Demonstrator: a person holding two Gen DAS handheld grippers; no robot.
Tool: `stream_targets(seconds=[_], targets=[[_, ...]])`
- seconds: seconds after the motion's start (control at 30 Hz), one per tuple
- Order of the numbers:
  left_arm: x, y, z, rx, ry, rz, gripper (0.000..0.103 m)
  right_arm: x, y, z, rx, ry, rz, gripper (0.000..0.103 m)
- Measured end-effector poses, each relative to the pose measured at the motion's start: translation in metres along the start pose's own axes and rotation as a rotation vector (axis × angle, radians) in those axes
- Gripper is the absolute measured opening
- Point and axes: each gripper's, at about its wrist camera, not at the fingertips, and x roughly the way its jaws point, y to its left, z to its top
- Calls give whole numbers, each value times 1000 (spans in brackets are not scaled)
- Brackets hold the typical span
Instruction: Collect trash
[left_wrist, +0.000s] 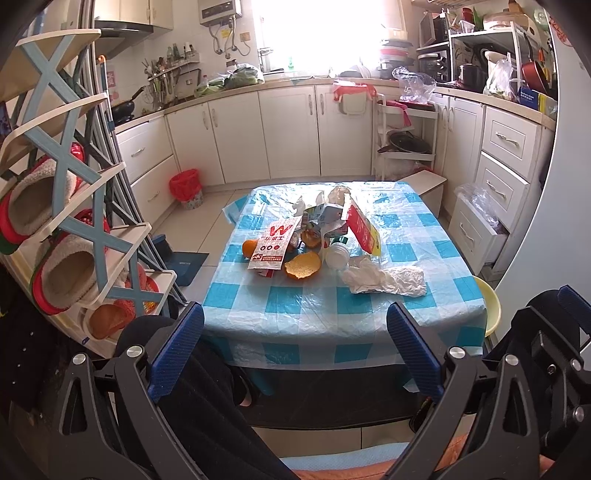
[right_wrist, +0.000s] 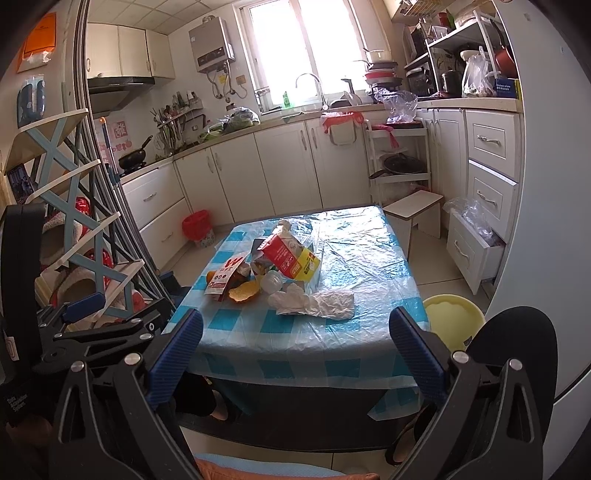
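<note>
1. Sunlight is pouring through the kitchen window onto a low table (left_wrist: 332, 314) wearing a blue-and-white checked plastic cloth.
2. Trash is sitting heaped near the table's middle: a red-and-yellow carton (left_wrist: 360, 229) leaning tilted, a red-and-white paper bag (left_wrist: 271, 245) lying flat, an orange peel (left_wrist: 303, 265) curling cup-up, a crumpled white glove (left_wrist: 384, 278) sprawling nearest.
3. Left gripper (left_wrist: 295, 349) is hovering short of the table, jaws standing wide apart, holding nothing.
4. Right gripper (right_wrist: 295, 349) is doing likewise, jaws spread and empty.
</note>
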Motion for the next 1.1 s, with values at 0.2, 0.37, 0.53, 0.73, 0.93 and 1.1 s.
stream_targets(seconds=[0.2,0.37,0.53,0.73,0.93,1.1], targets=[[-1,0,0,-1,0,0,95,1,1,-1,-1,2,-1,97],[-1,0,-1,-1,0,-1,95,2,2,-2,-3,7,1,97],[0,0,0,0,0,-1,95,2,2,-1,-2,9,2,97],[0,0,0,1,-1,0,95,3,2,-1,-1,11,4,97],[-2,-2,-7,13,5,8,95,5,1,-1,12,21,23,97],[16,6,-5,0,22,25,95,21,-2,3,31,49,40,97]])
